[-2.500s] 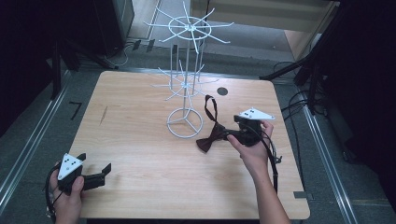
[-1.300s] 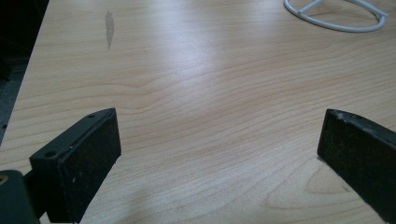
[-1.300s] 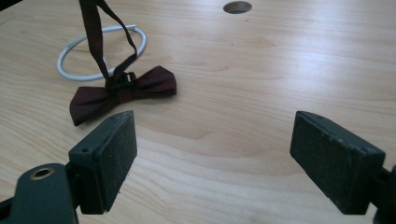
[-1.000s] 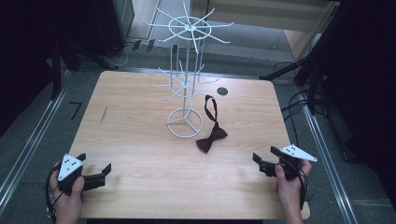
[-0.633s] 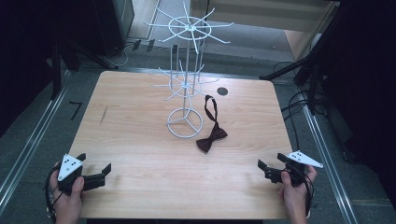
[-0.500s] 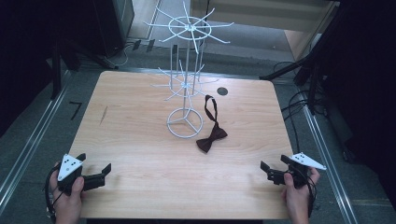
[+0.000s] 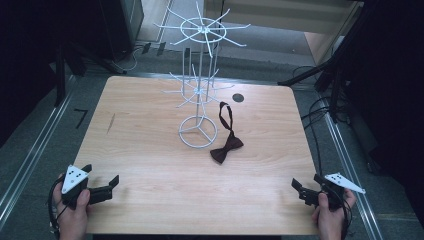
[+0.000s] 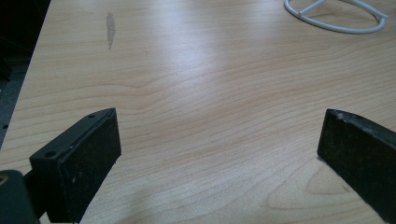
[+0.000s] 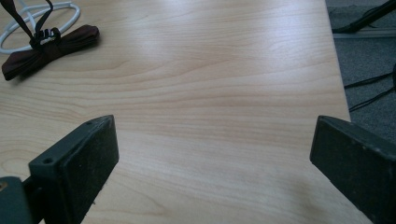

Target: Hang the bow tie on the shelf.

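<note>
Right gripper (image 7: 306,190) withdrawn to near counter (image 7: 150,200) corner, fingers wide apart, empty. Dark maroon bow tie (image 7: 226,149) released beside white wire rack (image 7: 199,131). Left gripper (image 7: 102,187) parked, equally open, empty.

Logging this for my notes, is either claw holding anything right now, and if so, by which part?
Nothing is held. The left claw and right claw are both open over bare table; the bow tie lies apart.
</note>
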### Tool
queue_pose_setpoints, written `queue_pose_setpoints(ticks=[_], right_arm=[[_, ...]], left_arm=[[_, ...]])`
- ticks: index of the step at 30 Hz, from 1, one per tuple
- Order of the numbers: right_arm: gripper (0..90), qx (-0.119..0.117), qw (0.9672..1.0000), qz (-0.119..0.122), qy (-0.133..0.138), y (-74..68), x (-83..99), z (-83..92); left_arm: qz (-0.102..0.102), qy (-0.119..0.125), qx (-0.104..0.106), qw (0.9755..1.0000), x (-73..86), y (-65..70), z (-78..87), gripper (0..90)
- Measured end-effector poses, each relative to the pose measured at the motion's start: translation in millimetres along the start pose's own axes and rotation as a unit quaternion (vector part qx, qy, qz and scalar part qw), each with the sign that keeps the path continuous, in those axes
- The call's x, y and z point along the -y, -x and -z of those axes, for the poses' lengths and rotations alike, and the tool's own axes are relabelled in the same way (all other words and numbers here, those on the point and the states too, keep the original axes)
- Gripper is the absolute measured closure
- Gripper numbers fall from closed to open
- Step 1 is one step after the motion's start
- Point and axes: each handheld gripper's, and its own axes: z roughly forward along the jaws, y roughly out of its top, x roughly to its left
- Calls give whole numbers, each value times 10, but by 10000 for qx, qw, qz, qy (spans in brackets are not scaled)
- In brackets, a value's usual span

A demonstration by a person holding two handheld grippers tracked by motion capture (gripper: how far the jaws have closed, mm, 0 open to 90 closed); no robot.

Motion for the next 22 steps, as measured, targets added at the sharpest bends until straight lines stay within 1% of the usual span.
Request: queue_pose_setpoints(ticks=[4,6,9,11,13,14,19,22], right_arm=[[14,39,10000,-22,18,48,47,61],[14,112,9999,-48,57,70,69,95],[14,147,9998,-115,81,92,92,124],[14,154,9998,-128,61,91,115,132],[15,199,9998,-30,41,75,143,142],[15,188,9998,-1,82,69,149,145],[15,291,9994,-68,198,66,145,141],[15,282,9992,-128,240,79,148,146]], left_arm=[[-3,-7,3,10000,0,1,0,1],[-5,-5,-1,10000,0,2,-1,1],[-21,-16,4,10000,-1,3,-1,1],[-15,-18,9,10000,-1,4,-3,1],[-20,-41,3,10000,-3,4,-5,1],[-27,-50,4,10000,-4,5,-6,1],[-49,-84,5,10000,-7,9,-15,1],[-51,-102,-2,9999,-9,10,-18,1]])
